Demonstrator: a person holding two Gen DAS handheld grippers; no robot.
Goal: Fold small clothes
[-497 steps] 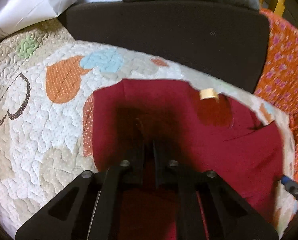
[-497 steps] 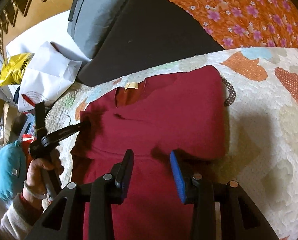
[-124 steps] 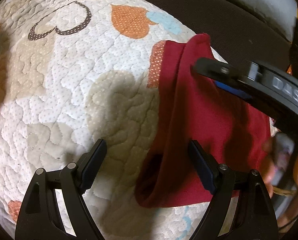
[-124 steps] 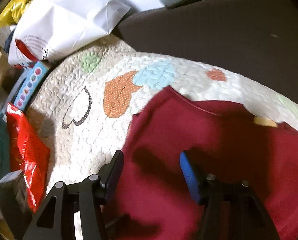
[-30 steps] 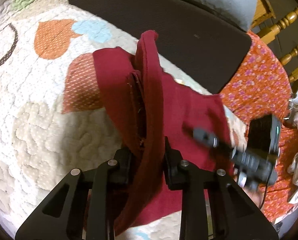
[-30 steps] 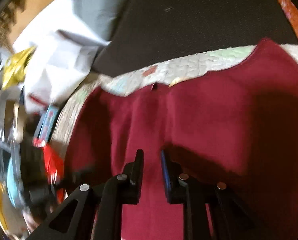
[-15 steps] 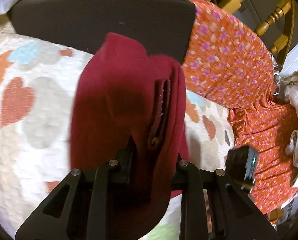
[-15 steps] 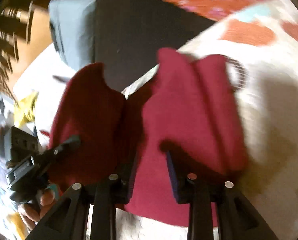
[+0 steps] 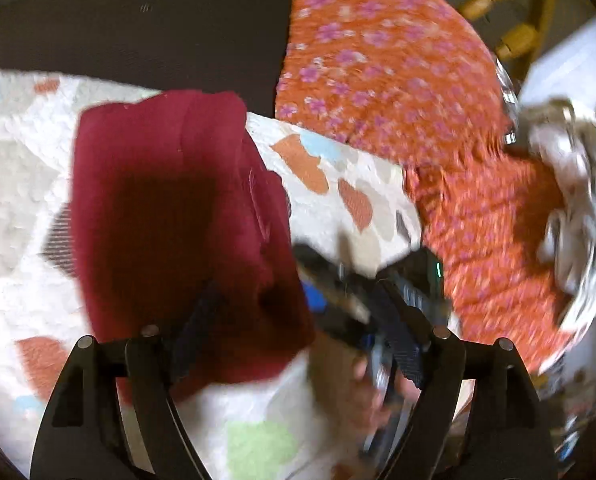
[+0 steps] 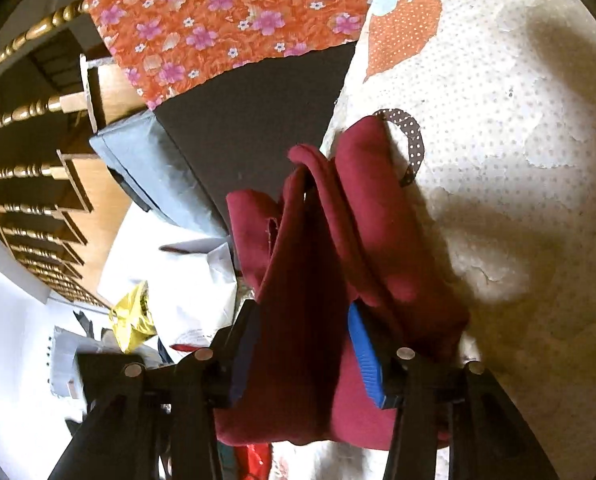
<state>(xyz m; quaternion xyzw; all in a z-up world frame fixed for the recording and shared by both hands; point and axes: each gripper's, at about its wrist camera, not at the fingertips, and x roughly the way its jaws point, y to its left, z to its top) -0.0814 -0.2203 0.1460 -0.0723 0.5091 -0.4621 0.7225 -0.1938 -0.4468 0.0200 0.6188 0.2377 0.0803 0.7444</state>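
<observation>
The dark red shirt lies folded into a narrow bundle on the heart-patterned quilt. My left gripper is open, its left finger over the bundle's near edge. The right gripper shows blurred just right of the bundle in the left wrist view. In the right wrist view the red shirt hangs in thick folds between the blue pads of my right gripper, whose jaws stand partly apart with the cloth between them.
An orange floral cloth and a dark cushion lie behind the quilt. A white crumpled cloth is at far right. A grey pillow, white bag, yellow packet and wooden spindles lie beyond the bed's edge.
My left gripper has opened and let go of the red shirt, which now lies folded on the quilt. My right gripper has swung round and its jaws have widened around the cloth.
</observation>
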